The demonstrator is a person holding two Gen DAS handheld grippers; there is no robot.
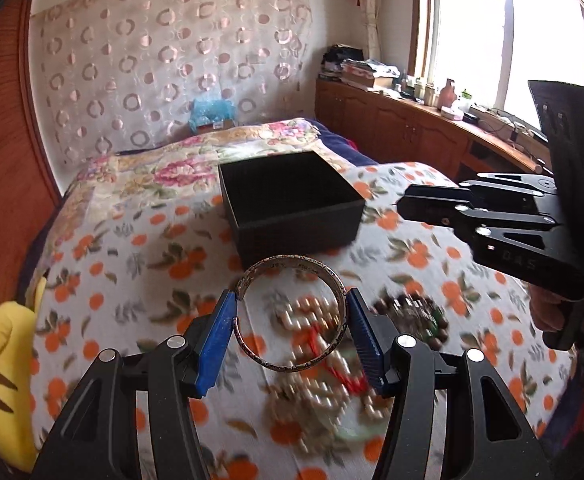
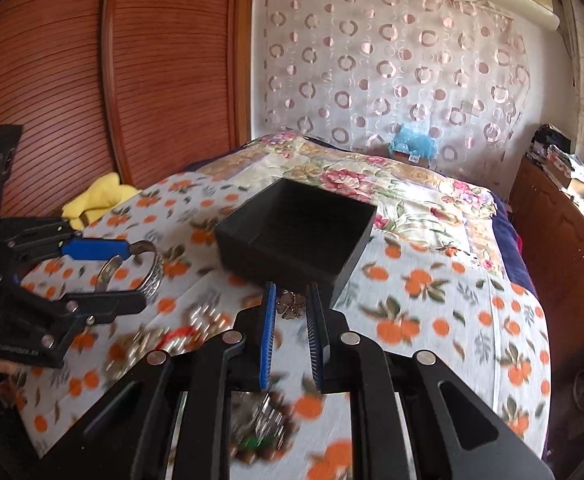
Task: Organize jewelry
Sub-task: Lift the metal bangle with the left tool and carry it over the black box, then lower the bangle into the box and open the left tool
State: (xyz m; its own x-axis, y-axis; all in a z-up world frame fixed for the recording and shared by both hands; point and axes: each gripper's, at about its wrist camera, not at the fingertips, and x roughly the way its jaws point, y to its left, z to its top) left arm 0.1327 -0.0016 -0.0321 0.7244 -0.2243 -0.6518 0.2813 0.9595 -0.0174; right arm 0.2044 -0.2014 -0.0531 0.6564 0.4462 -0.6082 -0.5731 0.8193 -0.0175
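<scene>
Above the bed (image 1: 140,240), a bangle (image 1: 292,312) and a flower-shaped piece (image 2: 291,304) are gripped by the left gripper (image 1: 292,314) and right gripper (image 2: 292,304), the black box (image 1: 292,204) apparently unfilled, beads (image 1: 324,356) left.

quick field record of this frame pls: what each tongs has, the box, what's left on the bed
left tongs: shut on silver cuff bangle
right tongs: shut on small flower piece
black box: open, on the bedspread, ahead of both tongs; inside looks empty
left on bed: blurred heap of beads under the bangle
</scene>
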